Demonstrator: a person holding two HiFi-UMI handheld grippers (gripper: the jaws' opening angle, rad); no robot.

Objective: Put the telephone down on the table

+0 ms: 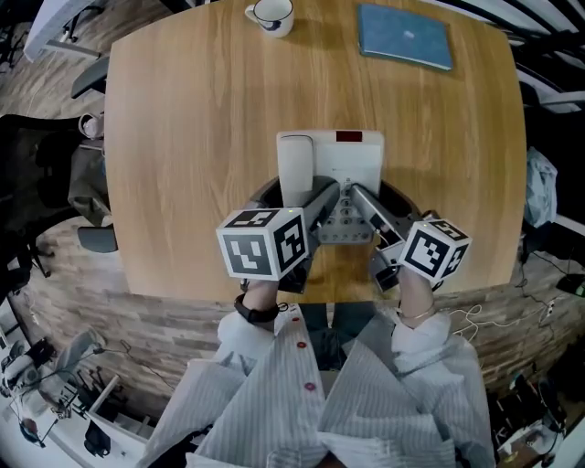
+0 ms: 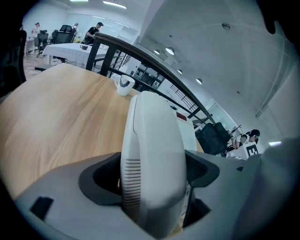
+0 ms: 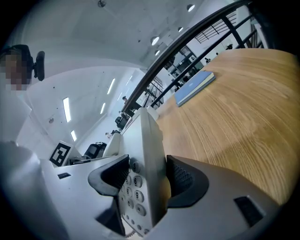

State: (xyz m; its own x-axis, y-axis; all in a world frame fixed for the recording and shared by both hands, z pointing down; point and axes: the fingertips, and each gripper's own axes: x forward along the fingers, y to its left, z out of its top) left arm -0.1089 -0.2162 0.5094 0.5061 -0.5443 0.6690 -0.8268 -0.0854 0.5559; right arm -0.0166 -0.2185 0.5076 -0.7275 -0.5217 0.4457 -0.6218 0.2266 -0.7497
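**Telephone clamped by both grippers at the near edge of the table**

Far left: a white mug (image 1: 271, 15) stands at the far edge of the wooden table (image 1: 183, 137), well apart from the telephone. The left gripper view shows the same mug (image 2: 123, 85) beyond the handset, on the table (image 2: 56, 112).

Left gripper (image 1: 294, 196): its marker cube (image 1: 263, 242) sits over the near table edge. The left gripper view shows the left gripper (image 2: 152, 173) with both jaw pads pressed against the sides of the white handset (image 2: 152, 154), one pad on each flank. The handset (image 1: 295, 164) lies along the left side of the telephone.

Centre: the telephone (image 1: 345, 163) is a white desk unit over the near half of the table, centred in front of the person. Whether its underside touches the table cannot be told. The body of the telephone (image 2: 187, 131) shows just behind the handset in the left gripper view.

Right gripper (image 1: 379, 206): its marker cube (image 1: 434, 249) sits near the table edge. The right gripper view shows the right gripper (image 3: 143, 176) closed on the right edge of the telephone (image 3: 150, 140), one pad on the keypad (image 3: 133, 187) face and the other pad on the underside.

Far right: a blue book (image 1: 405, 37) lies flat at the far right of the table, apart from the telephone. The right gripper view shows the blue book (image 3: 194, 87) beyond the telephone on the table (image 3: 234, 122).
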